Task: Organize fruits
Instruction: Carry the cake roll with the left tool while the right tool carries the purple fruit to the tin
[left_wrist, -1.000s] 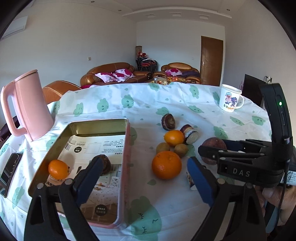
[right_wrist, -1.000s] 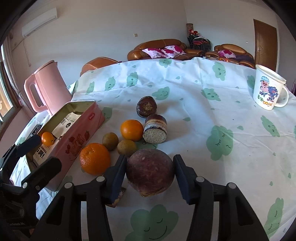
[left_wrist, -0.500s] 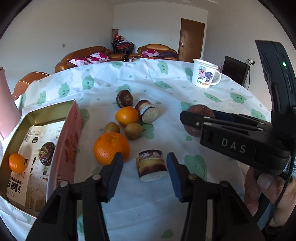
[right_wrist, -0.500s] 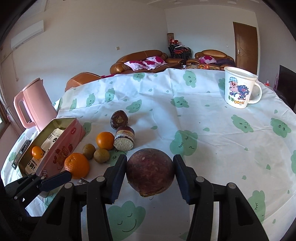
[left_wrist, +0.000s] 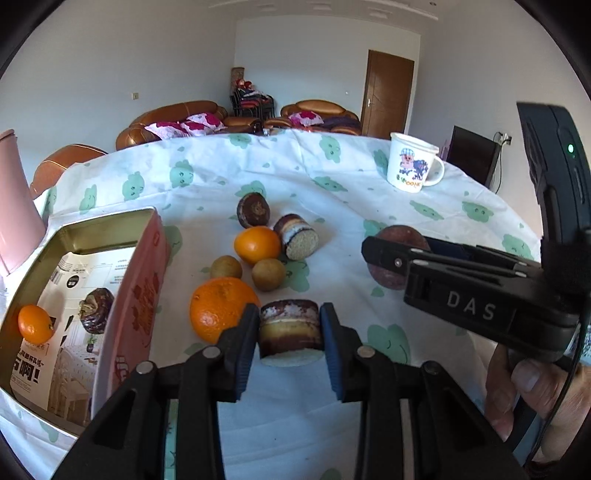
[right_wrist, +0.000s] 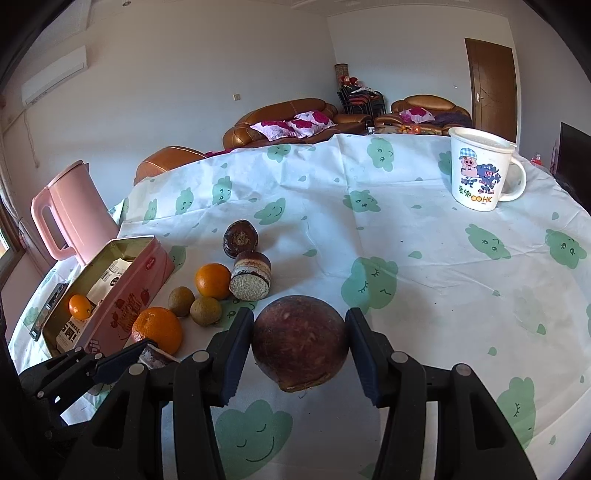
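On the tabletop (right_wrist: 424, 258), the pink tin (left_wrist: 140, 295) holds only two fruits; right tongs (right_wrist: 300, 341) clamp the brown fruit (right_wrist: 300, 347), left tongs (left_wrist: 289, 328) are closing onto the layered cake piece (left_wrist: 289, 326), several fruits remain loose.

A family living room: brown leather sofas (right_wrist: 284, 118) with floral cushions (right_wrist: 295, 123) line the far white wall beside a wooden door (right_wrist: 489, 86), and an air conditioner (right_wrist: 53, 75) hangs high at left. In front, a desk draped in a cloud-print cloth (right_wrist: 424, 258) carries a pink electric kettle (right_wrist: 70, 218) and a cartoon pig mug (right_wrist: 480, 173).
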